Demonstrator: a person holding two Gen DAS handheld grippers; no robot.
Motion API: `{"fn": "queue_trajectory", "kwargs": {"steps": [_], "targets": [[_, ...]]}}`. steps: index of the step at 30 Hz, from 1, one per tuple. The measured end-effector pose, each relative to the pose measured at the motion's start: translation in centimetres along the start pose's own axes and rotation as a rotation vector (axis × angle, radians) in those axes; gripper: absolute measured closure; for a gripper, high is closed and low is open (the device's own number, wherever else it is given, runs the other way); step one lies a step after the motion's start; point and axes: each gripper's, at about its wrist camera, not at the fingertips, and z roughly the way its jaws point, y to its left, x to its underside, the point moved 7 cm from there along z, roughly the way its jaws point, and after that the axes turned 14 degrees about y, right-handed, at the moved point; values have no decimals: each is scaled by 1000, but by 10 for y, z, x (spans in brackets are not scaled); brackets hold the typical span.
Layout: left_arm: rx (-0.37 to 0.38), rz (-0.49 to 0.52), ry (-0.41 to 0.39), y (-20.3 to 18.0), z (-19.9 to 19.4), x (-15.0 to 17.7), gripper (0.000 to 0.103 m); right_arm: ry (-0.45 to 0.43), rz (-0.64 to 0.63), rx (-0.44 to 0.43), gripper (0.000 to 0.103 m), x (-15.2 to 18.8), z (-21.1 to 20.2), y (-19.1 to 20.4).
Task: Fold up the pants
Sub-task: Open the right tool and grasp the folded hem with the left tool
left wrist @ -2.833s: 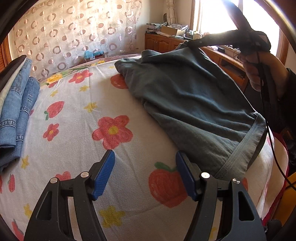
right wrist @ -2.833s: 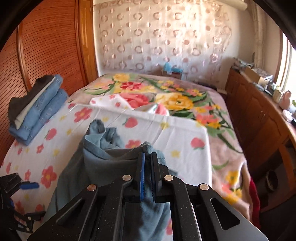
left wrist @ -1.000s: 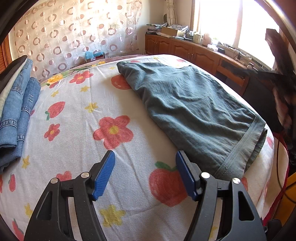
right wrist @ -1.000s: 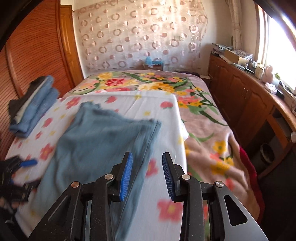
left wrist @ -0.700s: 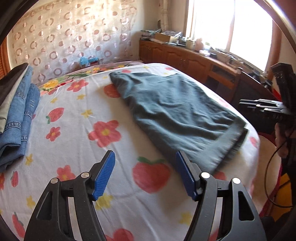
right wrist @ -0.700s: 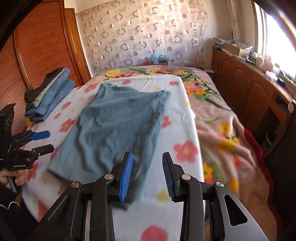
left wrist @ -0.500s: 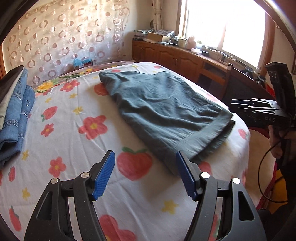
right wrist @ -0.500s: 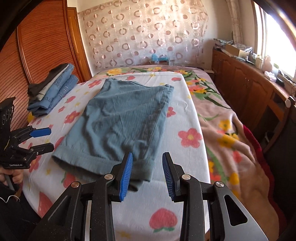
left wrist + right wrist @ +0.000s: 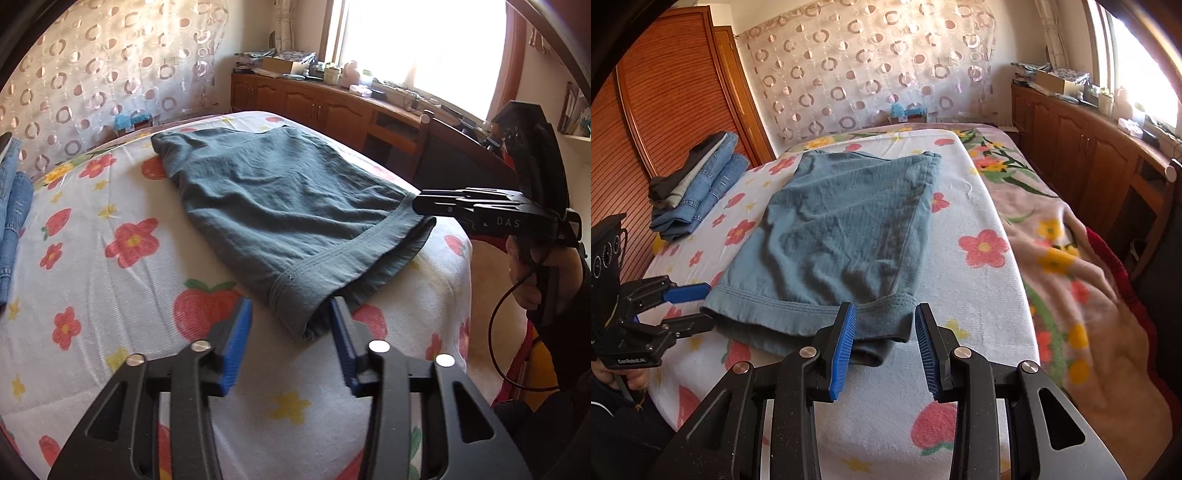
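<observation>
On the bed [image 9: 964, 373], over its flowered white cover, lie the pants [image 9: 834, 236], a blue-grey pair doubled lengthwise so that one leg rests on the other, flat apart from a few soft creases. Their long axis runs from the near edge of the bed toward the far curtain [image 9: 879, 62]: the stitched hems point at the near edge, and the narrower waist end points away. That lie seems meant to put both hem corners within easy reach for the next fold, which I judge would carry the hems up to the waist. The left gripper [image 9: 291, 343] sits low at one hem corner, its fingers spread, the cloth lying between the blue pads but not pinched. The right gripper [image 9: 884, 345] stands at the other corner the same way, fingers spread to either side of the hem, nothing caught yet. Each approaches level with the bed, probably to slip a finger under both layers. Beyond the pants, well apart at the wardrobe [image 9: 665, 103] side, sits a stack of jeans [image 9: 698, 188], already folded. Wooden cabinets [image 9: 1078, 147] run along the window side.
</observation>
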Motion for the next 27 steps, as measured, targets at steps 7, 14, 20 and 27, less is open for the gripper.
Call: {"fn": "queue_trajectory", "kwargs": {"steps": [7,14,20,27], "targets": [[-5,19,-47,-3,-8,-4,89,28,17,-10,68,0,14,-5],[-4,1,-75,2,-19,-4,92,-9,-4,-25,81,-2,2,1],[-9,-6,-39,4,-10,2,92,-15,-32,1,81,6,-5,10],[-17,-8,-19,4,-3,4,92,7,-28,37,74,8,2,7]]}}
